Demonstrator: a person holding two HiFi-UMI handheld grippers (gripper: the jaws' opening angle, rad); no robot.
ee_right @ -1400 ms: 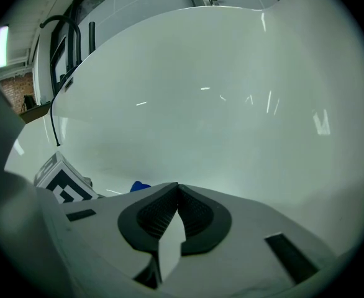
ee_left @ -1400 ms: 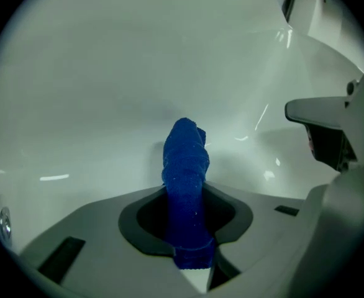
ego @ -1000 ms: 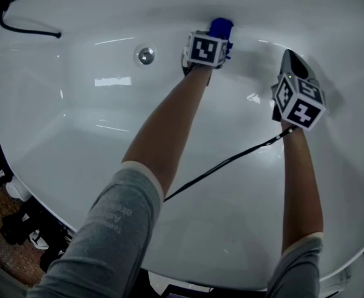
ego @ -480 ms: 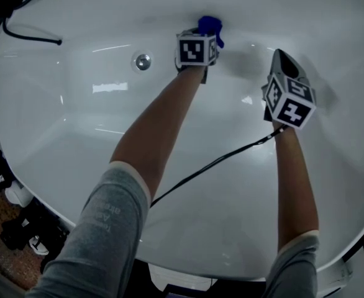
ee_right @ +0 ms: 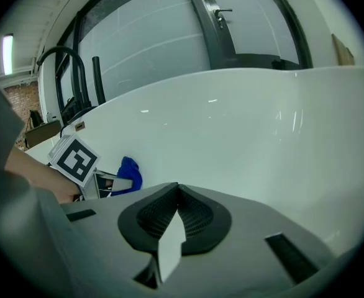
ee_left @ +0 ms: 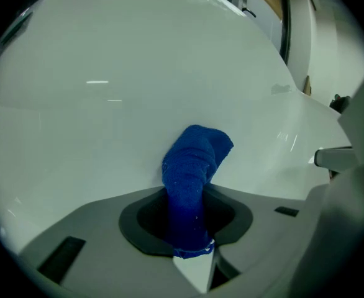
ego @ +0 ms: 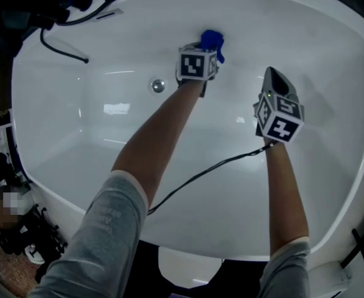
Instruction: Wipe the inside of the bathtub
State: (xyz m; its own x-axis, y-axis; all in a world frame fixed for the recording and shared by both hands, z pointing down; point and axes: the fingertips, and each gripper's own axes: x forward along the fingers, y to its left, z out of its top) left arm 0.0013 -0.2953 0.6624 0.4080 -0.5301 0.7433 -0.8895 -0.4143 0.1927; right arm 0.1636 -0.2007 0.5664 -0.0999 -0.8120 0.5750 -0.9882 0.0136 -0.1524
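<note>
Bathtub wall [ego: 64, 129] still meets blue cloth [ee_left: 193, 160] pinched in left claw [ee_left: 188, 194]; right claw [ee_right: 176, 191] stays closed, empty.

count: 1 bathtub [ego: 331, 185], 1 drain [ego: 158, 85], 1 blue cloth [ego: 211, 40], 2 grippers: left gripper [ee_left: 188, 228] and right gripper [ee_right: 176, 219], 2 marker cubes [ego: 196, 64] [ego: 280, 121], 1 black cable [ego: 200, 176]
</note>
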